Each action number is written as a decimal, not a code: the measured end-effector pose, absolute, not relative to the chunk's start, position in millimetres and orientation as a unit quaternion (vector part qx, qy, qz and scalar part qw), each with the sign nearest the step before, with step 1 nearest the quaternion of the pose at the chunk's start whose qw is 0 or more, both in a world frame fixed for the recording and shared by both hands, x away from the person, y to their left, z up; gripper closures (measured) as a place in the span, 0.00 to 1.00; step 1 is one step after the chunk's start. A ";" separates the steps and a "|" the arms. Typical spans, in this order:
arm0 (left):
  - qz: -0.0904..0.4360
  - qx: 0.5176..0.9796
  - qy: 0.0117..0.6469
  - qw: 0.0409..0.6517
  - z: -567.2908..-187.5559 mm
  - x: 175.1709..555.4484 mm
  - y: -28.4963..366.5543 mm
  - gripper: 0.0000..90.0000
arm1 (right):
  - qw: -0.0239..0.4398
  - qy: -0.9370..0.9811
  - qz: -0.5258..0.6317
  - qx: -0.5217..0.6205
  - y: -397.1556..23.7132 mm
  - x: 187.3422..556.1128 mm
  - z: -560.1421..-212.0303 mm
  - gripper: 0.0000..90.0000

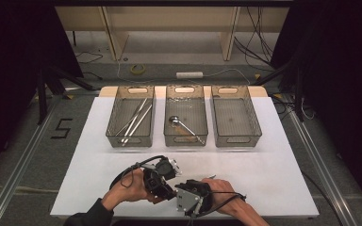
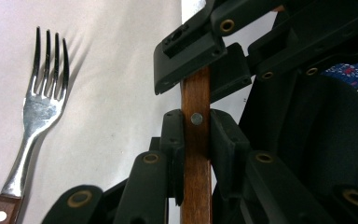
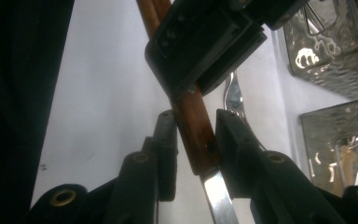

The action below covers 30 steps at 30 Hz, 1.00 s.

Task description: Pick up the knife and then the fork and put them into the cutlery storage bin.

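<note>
The left gripper [image 2: 196, 140] has its jaws clamped on the wooden handle [image 2: 196, 177] of a knife. The right gripper [image 3: 193, 140] straddles that handle near the blade [image 3: 219, 198], jaws narrow, one pad touching the wood, the other a little off. So a handover at the table's near edge looks half made, with binning left. A fork [image 2: 39, 109] lies on the white mat [image 1: 273, 160]. Of three clear bins, the left bin [image 1: 131, 117] holds a few long utensils, the middle bin [image 1: 185, 117] one ladle [image 1: 181, 124], the right bin [image 1: 235, 117] nothing.

bins [image 1: 130, 123]: 3 | tongs [image 1: 166, 181]: 2 | fork [image 2: 39, 107]: 1 | ladle [image 1: 184, 125]: 1 | wooden-handled knife [image 2: 196, 154]: 1
</note>
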<state>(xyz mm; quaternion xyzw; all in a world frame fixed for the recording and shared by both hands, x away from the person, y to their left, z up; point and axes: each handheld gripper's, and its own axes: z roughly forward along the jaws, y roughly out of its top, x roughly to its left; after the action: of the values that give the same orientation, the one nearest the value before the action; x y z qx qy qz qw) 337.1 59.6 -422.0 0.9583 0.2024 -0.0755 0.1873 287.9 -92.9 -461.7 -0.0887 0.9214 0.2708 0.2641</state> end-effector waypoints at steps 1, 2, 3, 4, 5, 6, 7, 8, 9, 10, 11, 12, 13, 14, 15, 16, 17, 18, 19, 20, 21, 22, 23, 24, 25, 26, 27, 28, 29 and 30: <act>-0.076 0.958 0.202 0.189 -421.6 337.2 60.0 0.84 | 0.267 0.920 0.271 -0.094 -92.6 287.1 -461.9 0.79; -0.078 0.958 0.200 0.190 -421.2 337.5 60.4 0.84 | 0.270 0.920 0.268 -0.094 -92.9 285.2 -461.9 0.80; -0.081 0.957 0.200 0.192 -421.1 337.6 60.8 0.84 | 0.274 0.919 0.266 -0.104 -93.0 285.6 -461.1 0.81; -0.083 0.958 0.198 0.192 -420.6 337.9 61.3 0.84 | 0.272 0.919 0.263 -0.110 -93.4 285.4 -460.6 0.82; -0.083 0.957 0.197 0.196 -420.2 337.9 61.7 0.84 | 0.278 0.917 0.259 -0.124 -93.5 286.0 -460.3 0.83; -0.082 0.957 0.195 0.199 -419.7 337.7 61.9 0.83 | 0.279 0.916 0.256 -0.129 -93.4 285.2 -461.1 0.85; -0.083 0.956 0.196 0.203 -419.0 337.7 62.0 0.83 | 0.275 0.918 0.252 -0.137 -93.5 285.4 -461.5 0.86; -0.082 0.956 0.195 0.204 -418.5 337.8 62.1 0.83 | 0.273 0.918 0.252 -0.141 -93.8 285.6 -461.9 0.86; -0.082 0.955 0.195 0.207 -418.3 337.8 62.3 0.83 | 0.273 0.918 0.251 -0.139 -94.5 285.2 -461.9 0.86; -0.081 0.954 0.195 0.211 -418.2 338.2 62.7 0.83 | 0.273 0.918 0.250 -0.141 -95.1 285.9 -460.9 0.87; -0.081 0.954 0.194 0.214 -417.9 338.3 62.9 0.82 | 0.275 0.918 0.249 -0.143 -95.8 286.6 -460.0 0.87; -0.080 0.954 0.194 0.215 -417.4 338.3 63.0 0.82 | 0.271 0.919 0.252 -0.138 -96.4 286.3 -460.0 0.87; -0.074 0.953 0.198 0.216 -416.8 338.3 62.9 0.81 | 0.274 0.918 0.251 -0.137 -96.8 286.3 -459.4 0.87; -0.068 0.953 0.200 0.217 -416.2 339.1 63.7 0.77 | 0.274 0.919 0.247 -0.136 -97.2 286.6 -459.1 0.87; -0.064 0.952 0.204 0.220 -415.4 339.8 64.9 0.73 | 0.276 0.919 0.244 -0.138 -97.9 287.1 -458.9 0.87; -0.058 0.949 0.210 0.226 -414.6 340.2 66.5 0.69 | 0.275 0.920 0.244 -0.136 -99.1 287.5 -458.7 0.87; -0.052 0.949 0.211 0.230 -413.7 341.0 68.6 0.64 | 0.276 0.920 0.244 -0.135 -100.4 288.2 -457.9 0.87; -0.049 0.947 0.214 0.235 -413.1 341.4 70.5 0.59 | 0.278 0.920 0.243 -0.133 -101.8 288.6 -456.9 0.87; -0.046 0.946 0.214 0.241 -412.3 342.1 72.4 0.56 | 0.279 0.920 0.244 -0.130 -103.1 289.1 -456.1 0.87; -0.041 0.942 0.222 0.247 -411.0 342.3 74.2 0.51 | 0.276 0.921 0.243 -0.128 -104.6 289.9 -455.1 0.87; -0.037 0.941 0.226 0.250 -409.8 343.1 75.8 0.46 | 0.278 0.922 0.240 -0.125 -106.4 290.7 -454.3 0.87; -0.028 0.939 0.228 0.254 -408.4 343.3 77.5 0.42 | 0.277 0.922 0.239 -0.124 -108.1 291.9 -453.5 0.87; -0.018 0.936 0.232 0.263 -407.1 343.2 79.1 0.38 | 0.281 0.922 0.237 -0.122 -110.0 293.0 -452.5 0.87; -0.013 0.933 0.236 0.271 -405.6 343.7 81.3 0.34 | 0.280 0.923 0.239 -0.116 -111.7 293.6 -452.1 0.87; -0.007 0.929 0.242 0.279 -404.2 343.9 83.2 0.32 | 0.280 0.923 0.237 -0.115 -113.7 294.4 -451.4 0.87; -0.001 0.927 0.242 0.288 -402.5 344.0 85.6 0.31 | 0.278 0.925 0.236 -0.111 -115.8 295.3 -450.6 0.87; 0.004 0.923 0.244 0.298 -400.8 344.0 88.3 0.29 | 0.286 0.924 0.231 -0.110 -118.0 296.8 -449.2 0.87; 0.007 0.919 0.248 0.307 -399.6 344.2 91.2 0.28 | 0.286 0.924 0.229 -0.109 -120.1 298.1 -448.6 0.87; 0.010 0.916 0.250 0.313 -398.4 344.3 94.3 0.27 | 0.285 0.925 0.229 -0.101 -122.1 299.0 -447.9 0.87; 0.018 0.912 0.255 0.321 -397.8 343.7 97.1 0.25 | 0.287 0.925 0.231 -0.097 -124.2 300.2 -447.3 0.87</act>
<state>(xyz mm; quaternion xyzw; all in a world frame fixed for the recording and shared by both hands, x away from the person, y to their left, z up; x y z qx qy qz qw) 343.7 97.1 -397.8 0.9122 0.2547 0.0175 0.3205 300.2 -124.2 -447.3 -0.0969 0.9247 0.2307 0.2869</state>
